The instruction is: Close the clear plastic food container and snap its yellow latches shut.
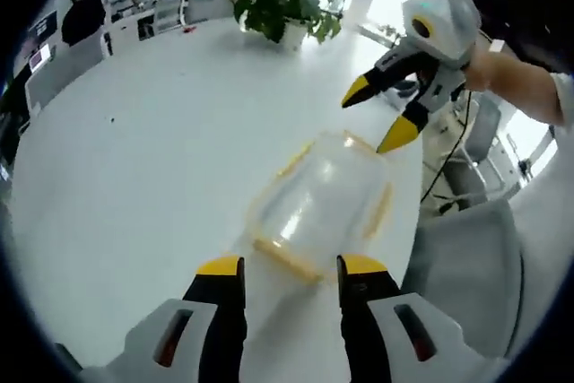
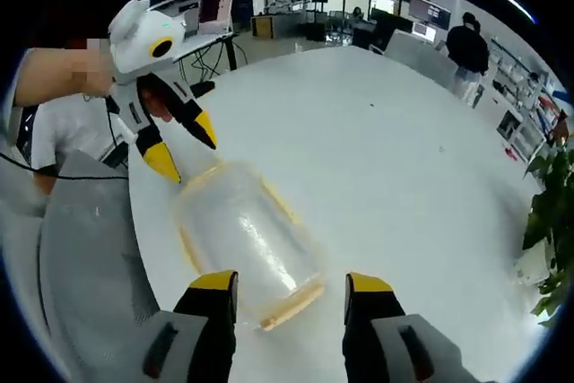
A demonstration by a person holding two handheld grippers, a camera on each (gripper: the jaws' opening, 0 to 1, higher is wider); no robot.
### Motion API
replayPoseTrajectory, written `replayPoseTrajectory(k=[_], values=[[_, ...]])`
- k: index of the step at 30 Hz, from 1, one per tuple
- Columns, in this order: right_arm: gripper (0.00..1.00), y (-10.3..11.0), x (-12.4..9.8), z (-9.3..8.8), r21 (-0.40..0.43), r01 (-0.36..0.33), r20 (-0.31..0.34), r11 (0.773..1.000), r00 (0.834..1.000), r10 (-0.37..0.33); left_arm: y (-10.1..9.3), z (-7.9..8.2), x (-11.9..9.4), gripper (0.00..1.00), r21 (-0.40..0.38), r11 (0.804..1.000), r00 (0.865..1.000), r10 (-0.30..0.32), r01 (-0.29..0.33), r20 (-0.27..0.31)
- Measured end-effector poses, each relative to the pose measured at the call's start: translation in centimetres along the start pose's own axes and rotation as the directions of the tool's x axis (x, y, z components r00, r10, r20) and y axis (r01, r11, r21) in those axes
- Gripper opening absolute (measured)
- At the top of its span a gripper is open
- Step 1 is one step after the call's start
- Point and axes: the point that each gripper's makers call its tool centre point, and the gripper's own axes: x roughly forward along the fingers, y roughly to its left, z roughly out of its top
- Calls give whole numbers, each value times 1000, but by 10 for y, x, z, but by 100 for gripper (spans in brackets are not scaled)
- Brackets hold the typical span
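A clear plastic food container [image 1: 321,206] with rounded corners and yellow latches [image 1: 282,256] lies on a smooth white round table [image 1: 134,150], near its edge. Its long axis runs between the two grippers, one short end toward each. The left gripper [image 1: 289,266], yellow-tipped, sits just short of the near end, jaws apart and holding nothing. The right gripper [image 1: 380,114] hovers spread over the far end, empty. A leafy potted plant [image 1: 282,6] stands far across the table.
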Motion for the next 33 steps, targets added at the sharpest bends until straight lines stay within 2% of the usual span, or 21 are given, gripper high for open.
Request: replayPoseTrajectory(k=[1, 3, 5, 7, 9, 10, 12, 14, 16, 19, 23, 25, 28, 30, 33], values=[[44, -1, 1, 0, 23, 8, 4, 1000, 1000, -8, -1, 0, 1, 40, -5, 1000, 1000, 2, -2, 5], [42, 0, 2, 0, 100, 3, 10, 995, 1000, -4, 2, 2, 3, 43, -62, 998, 1000, 22, -21, 21], [40, -1, 3, 0, 156, -1, 18, 988, 1000, -2, -1, 5, 5, 43, -123, 992, 999, 1, 5, 48], [39, 1, 3, 0, 203, -25, 29, 979, 999, 19, 0, 4, 7, 43, -138, 990, 999, 11, -4, 48], [39, 2, 5, -3, 199, -25, 18, 980, 1000, 22, 3, 3, 10, 43, -205, 979, 998, 30, -18, 56], [39, 0, 5, -5, 204, -16, 12, 979, 1000, 14, 3, 5, 11, 43, -216, 976, 997, 19, -3, 72], [39, -4, 6, -9, 246, -4, 0, 969, 1000, 4, 5, 1, 15, 43, -306, 952, 997, 25, -1, 74], [39, -3, 7, -13, 291, -19, -6, 956, 1000, 22, 5, -3, 19, 43, -342, 940, 997, 16, 8, 70], [39, -4, 9, -15, 300, -23, -2, 954, 1000, 25, 5, -4, 21, 43, -366, 930, 997, 17, 10, 70], [38, -5, 11, -18, 303, -20, -10, 953, 1000, 25, 6, -5, 23, 45, -372, 928, 998, 27, -2, 64], [39, -4, 15, -26, 379, -31, -26, 925, 999, 44, 7, -8, 26, 45, -397, 918, 998, 37, -12, 56], [38, -3, 17, -27, 398, -33, -30, 917, 998, 49, 5, -8, 27, 43, -431, 902, 998, 28, 2, 63], [39, -2, 20, -28, 410, -37, -34, 911, 998, 55, 3, -7, 28, 43, -440, 898, 997, 23, 10, 70], [38, 3, 23, -27, 426, -65, -25, 902, 996, 84, 3, -7, 29, 43, -453, 891, 997, 22, 11, 68], [38, 6, 25, -25, 432, -74, -27, 899, 995, 94, 2, -6, 29, 42, -450, 893, 998, 18, 13, 64]])
